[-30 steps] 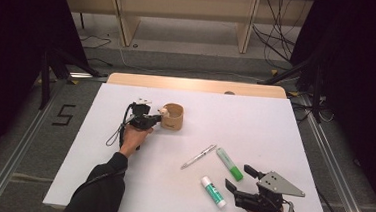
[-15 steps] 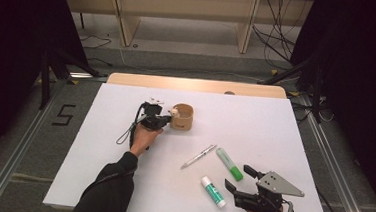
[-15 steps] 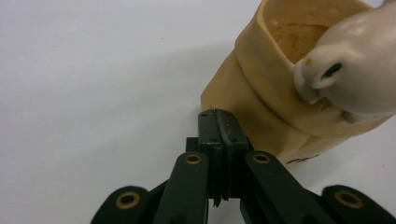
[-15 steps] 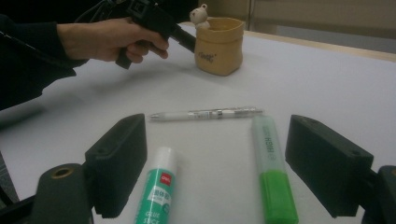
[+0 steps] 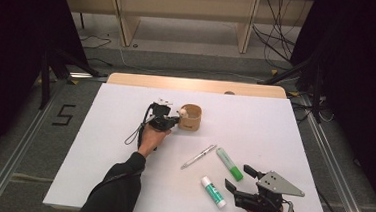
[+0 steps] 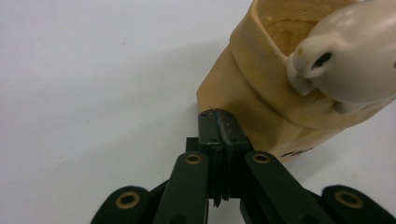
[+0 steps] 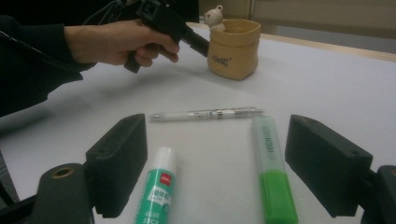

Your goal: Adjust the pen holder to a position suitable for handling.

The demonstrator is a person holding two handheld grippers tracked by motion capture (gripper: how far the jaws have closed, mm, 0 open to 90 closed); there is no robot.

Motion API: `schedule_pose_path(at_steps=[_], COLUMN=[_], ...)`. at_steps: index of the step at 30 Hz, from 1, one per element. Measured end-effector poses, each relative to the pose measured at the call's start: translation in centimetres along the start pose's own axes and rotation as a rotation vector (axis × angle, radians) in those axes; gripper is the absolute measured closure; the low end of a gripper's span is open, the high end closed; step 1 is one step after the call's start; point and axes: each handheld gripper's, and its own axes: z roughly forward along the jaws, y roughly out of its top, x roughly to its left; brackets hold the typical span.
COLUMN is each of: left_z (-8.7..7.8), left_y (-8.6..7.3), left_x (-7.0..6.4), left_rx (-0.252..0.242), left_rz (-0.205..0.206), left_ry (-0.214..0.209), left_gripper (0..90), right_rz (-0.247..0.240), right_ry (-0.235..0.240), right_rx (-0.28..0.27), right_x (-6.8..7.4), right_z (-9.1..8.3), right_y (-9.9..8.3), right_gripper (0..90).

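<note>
Left tool [image 5: 173,123] sits with its jaws pressed together, tips touching the outer wall of the tan holder [image 5: 190,117] low on its side, as we see in the left gripper view; nothing is pinched between them. We find the holder standing upright toward the far middle of the white surface [image 5: 274,127], a small white bear figure [image 5: 181,112] perched at its rim (on the side toward the left tool). Right tool [image 5: 239,178] rests at the near edge with its jaws spread wide and nothing between them. Just ahead of it we see a glue stick [image 5: 213,191] and a green highlighter [image 5: 229,164] lying side by side, apart, and a white pen [image 5: 198,156] lying beyond them.
</note>
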Motion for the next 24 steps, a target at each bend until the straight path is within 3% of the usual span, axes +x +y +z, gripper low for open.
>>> schedule_pose_path(at_steps=[13,24], left_z=[0.5,0.5], left_y=[0.3,0.5], left_x=[-1.5,-2.0], left_rx=[0.02,0.022], left_rz=[0.016,0.028], left_ry=[-0.039,-0.035], left_gripper=[89.3,87.7], right_rz=[0.0,0.001], right_ry=[-0.004,-0.008], right_rx=[0.002,-0.002], right_x=[0.0,-0.1], right_z=[0.0,-0.1], right_y=[0.0,0.1], right_gripper=[22.3,22.4])
